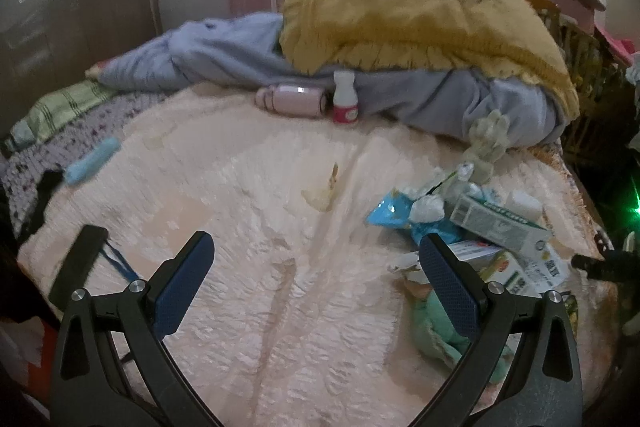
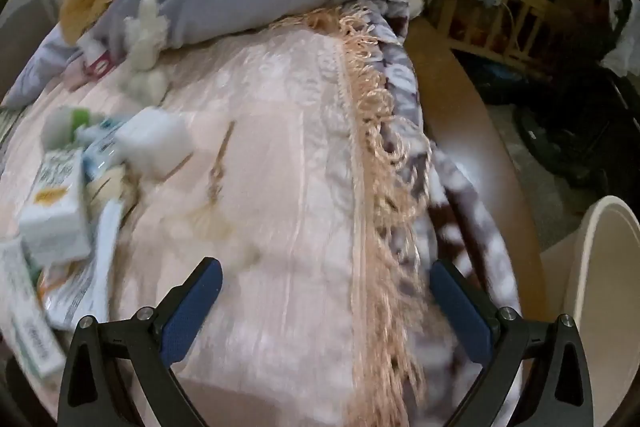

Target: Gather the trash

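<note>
Lying flat, green-white carton [image 1: 500, 223] (long axis left-right).

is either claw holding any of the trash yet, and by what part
Nothing is held. The left claw and the right claw both stand wide open over the pink bedspread, with nothing between their pads.

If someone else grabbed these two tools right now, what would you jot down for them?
Left hand-held gripper: open, empty, above the pink bedspread.
Right hand-held gripper: open, empty, over the bedspread's fringed edge.
Trash: a pile of cartons, a blue wrapper and tissue lies on the bed, between the two grippers. A cream bin stands beside the bed, empty as far as visible.
Done: nothing evident.
Left: pick up every piece.
</note>
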The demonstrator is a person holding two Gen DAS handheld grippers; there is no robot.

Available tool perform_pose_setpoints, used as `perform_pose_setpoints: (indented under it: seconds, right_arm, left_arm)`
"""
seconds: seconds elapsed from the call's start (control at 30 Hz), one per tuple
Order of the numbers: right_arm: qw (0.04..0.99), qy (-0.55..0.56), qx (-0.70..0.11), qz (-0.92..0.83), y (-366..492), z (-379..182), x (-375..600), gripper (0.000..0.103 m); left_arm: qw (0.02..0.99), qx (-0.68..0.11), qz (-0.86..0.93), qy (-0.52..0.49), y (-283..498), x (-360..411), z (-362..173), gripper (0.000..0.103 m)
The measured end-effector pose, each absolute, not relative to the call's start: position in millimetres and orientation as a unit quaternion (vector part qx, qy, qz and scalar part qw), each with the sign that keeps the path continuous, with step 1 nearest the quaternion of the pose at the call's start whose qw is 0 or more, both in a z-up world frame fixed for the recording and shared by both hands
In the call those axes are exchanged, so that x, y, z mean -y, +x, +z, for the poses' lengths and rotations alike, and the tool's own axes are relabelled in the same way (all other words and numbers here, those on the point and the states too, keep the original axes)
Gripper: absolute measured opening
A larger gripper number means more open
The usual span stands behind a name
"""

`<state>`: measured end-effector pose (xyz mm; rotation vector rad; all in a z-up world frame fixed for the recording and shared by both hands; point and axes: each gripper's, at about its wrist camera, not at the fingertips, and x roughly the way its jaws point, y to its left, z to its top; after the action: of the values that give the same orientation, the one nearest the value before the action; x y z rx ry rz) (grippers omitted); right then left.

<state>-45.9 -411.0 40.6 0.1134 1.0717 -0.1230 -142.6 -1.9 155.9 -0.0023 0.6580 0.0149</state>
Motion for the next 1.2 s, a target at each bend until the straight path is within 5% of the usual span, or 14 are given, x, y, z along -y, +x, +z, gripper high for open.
perform_pose_setpoints:
  seconds: [0.7, 1.2]
  right_arm:
    - [0.957, 0.051, -0.285, 0.031, -164.5, 185.7, 331.9, 0.103]
    - [0.969, -0.006, -0.245, 0.011, -166.0, 193.1, 301.4, 0.103]
  left_arm:
    - [0.959, -0.282, 0.030, 0.002, -208.4, 30.2, 203.1, 0.102]
    - [0.961, -0.275, 0.001, -0.010, -208.3, 36.8, 201.0, 0.102]
